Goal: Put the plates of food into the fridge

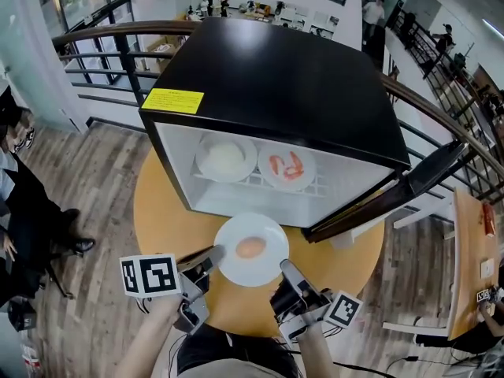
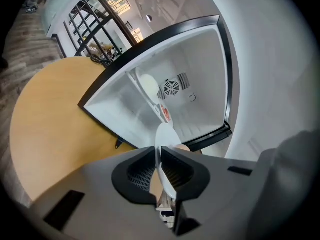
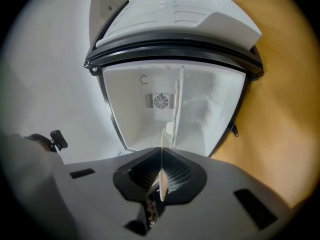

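Plate [image 1: 268,267] fronts open fridge [image 1: 276,77] — white-mound plate [image 1: 203,164], shrimp plate [image 1: 288,184] fill shelf [image 1: 252,186].

A round white plate [image 1: 268,267] with orange food [image 1: 250,248], maybe an egg, is level before the open black fridge [image 1: 276,77].

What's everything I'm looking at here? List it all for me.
fridge: one, black, door open, on the table
table: one, round, wooden, under the fridge
plate with white food: one, white, fridge shelf, left
plate with red food: one, white, fridge shelf, right
held plate: one, white, orange food on it, before the fridge
label: one, yellow, fridge top
bystander: one, dark clothes, left of table
left gripper: one, dark, shut on held plate's left rim
right gripper: one, dark, shut on its right rim
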A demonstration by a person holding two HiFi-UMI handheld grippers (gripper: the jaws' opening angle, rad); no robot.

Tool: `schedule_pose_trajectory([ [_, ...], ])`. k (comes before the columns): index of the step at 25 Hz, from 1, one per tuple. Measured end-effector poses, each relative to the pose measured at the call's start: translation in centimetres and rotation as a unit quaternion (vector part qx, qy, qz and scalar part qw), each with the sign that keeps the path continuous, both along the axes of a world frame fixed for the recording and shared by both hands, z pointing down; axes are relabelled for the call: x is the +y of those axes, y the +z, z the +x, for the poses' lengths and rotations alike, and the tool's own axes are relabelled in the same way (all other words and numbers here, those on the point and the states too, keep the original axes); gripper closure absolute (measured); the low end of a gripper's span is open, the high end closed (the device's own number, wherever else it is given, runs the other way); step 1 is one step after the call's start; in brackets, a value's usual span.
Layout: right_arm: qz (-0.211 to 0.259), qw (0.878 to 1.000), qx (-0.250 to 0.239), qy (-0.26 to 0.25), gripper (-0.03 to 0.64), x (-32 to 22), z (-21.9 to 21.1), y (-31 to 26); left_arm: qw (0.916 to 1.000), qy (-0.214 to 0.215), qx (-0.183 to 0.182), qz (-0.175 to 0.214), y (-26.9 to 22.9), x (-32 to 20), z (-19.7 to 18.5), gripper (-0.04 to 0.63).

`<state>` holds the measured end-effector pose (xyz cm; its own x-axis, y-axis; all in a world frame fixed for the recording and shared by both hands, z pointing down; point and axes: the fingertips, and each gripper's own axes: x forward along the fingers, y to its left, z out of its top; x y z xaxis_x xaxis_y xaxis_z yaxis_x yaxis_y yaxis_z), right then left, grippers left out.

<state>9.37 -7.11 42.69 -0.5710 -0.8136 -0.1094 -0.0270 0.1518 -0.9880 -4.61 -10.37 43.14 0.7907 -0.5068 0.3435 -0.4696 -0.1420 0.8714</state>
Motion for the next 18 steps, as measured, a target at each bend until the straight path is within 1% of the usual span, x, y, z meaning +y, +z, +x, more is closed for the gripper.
schedule_pose_trajectory([
  [4,0.005,1.0,-0.019,0.024,0.598,-1.1,0.3,1.2,0.9986,-0.044,0.027,-0.01,1.6,-1.1,-0.1,0.575],
  [6,0.0,0.999,-0.026,0.035,0.598,-1.8,0.4,2.3,0.9971,-0.067,0.028,-0.021,2.7,-1.9,-0.2,0.575],
  [9,-0.01,0.998,-0.038,0.048,0.598,-2.5,0.4,4.0,0.9961,-0.079,0.025,-0.029,4.4,-3.1,-0.1,0.575],
  [12,-0.013,0.997,-0.048,0.067,0.598,-3.0,0.5,5.5,0.9963,-0.079,0.016,-0.029,5.7,-4.3,0.1,0.575],
  [16,-0.015,0.994,-0.059,0.094,0.598,-3.4,0.5,7.2,0.9965,-0.081,-0.016,-0.01,7.2,-5.5,0.3,0.574],
  [18,-0.013,0.993,-0.056,0.102,0.598,-3.7,0.6,7.9,0.9964,-0.08,-0.028,-0.005,7.9,-5.9,0.4,0.571],
])
